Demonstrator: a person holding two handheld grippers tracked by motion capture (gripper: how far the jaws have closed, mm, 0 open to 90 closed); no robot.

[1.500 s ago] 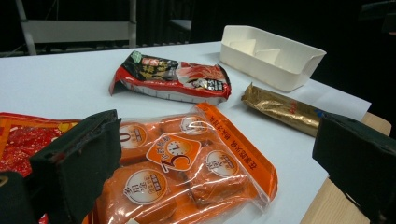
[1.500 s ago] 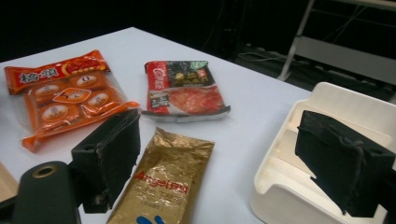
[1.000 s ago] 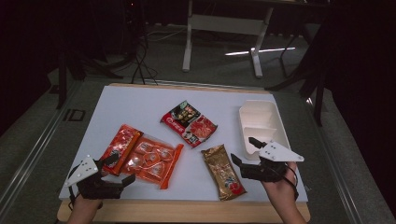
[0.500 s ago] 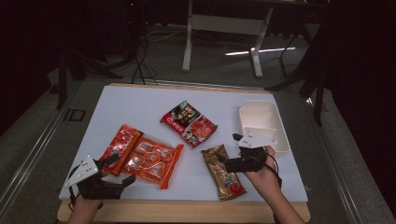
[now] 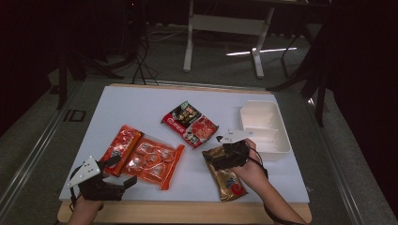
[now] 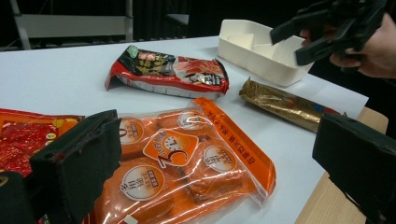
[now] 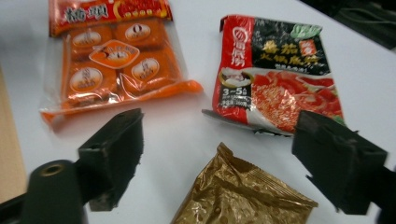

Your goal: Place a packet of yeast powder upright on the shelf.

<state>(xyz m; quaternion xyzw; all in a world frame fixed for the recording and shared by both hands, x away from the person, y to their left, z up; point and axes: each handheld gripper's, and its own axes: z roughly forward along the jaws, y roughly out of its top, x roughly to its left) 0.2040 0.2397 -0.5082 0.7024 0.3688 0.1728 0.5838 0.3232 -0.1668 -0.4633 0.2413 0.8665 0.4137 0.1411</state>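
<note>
Gold packet between spread jaws of right gripper, ungripped.

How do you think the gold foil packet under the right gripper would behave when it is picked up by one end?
The gold foil packet looks crinkled and thin, so it would probably flex and droop. Its glossy film may slip between the open jaws of the right gripper. Lying flat, it should slide, not roll.

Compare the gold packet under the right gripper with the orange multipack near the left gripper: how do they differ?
The gold packet is opaque foil, narrow and long; the orange multipack is clear-fronted, showing round pieces inside, and wider. The right gripper hangs open over the gold packet's end; the left gripper, open, sits beside the multipack. Both lie flat.
</note>
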